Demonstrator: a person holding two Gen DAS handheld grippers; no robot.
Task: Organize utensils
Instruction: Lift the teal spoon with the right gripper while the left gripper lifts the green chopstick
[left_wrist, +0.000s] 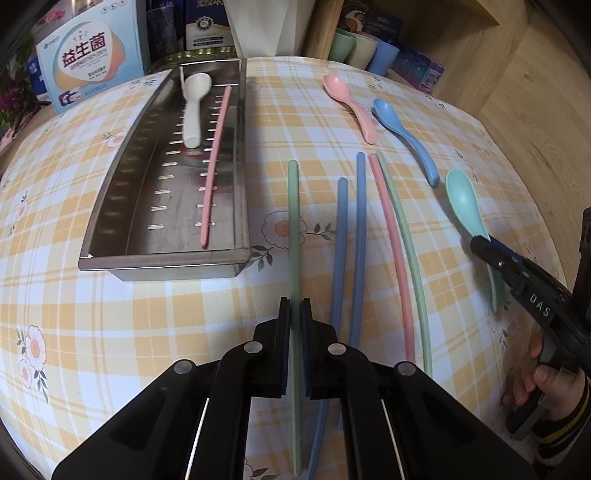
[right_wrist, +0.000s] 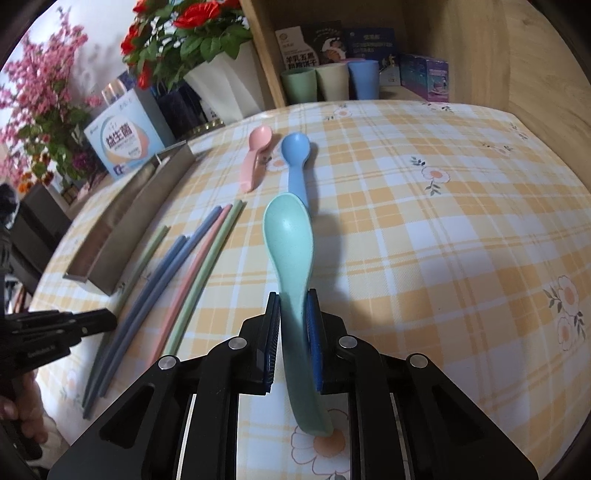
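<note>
Spoons: four — white (left_wrist: 194, 107), pink (left_wrist: 349, 105), blue (left_wrist: 404, 138), teal (right_wrist: 290, 236). Chopsticks: six — two pink, two blue, two green. Metal tray (left_wrist: 162, 260): one. Cups (right_wrist: 330, 85): three.

Your right hand-held gripper (right_wrist: 293, 332) clamps the handle of the long mint-green plastic spoon (right_wrist: 290, 240), its bowl pointing away over the yellow-checked surface (right_wrist: 424, 240). Beyond it lie a blue plastic spoon (right_wrist: 295, 162) and a pink plastic spoon (right_wrist: 255, 158); pastel chopsticks (right_wrist: 177, 273) lie left, beside the steel tray (right_wrist: 136, 218).
</note>
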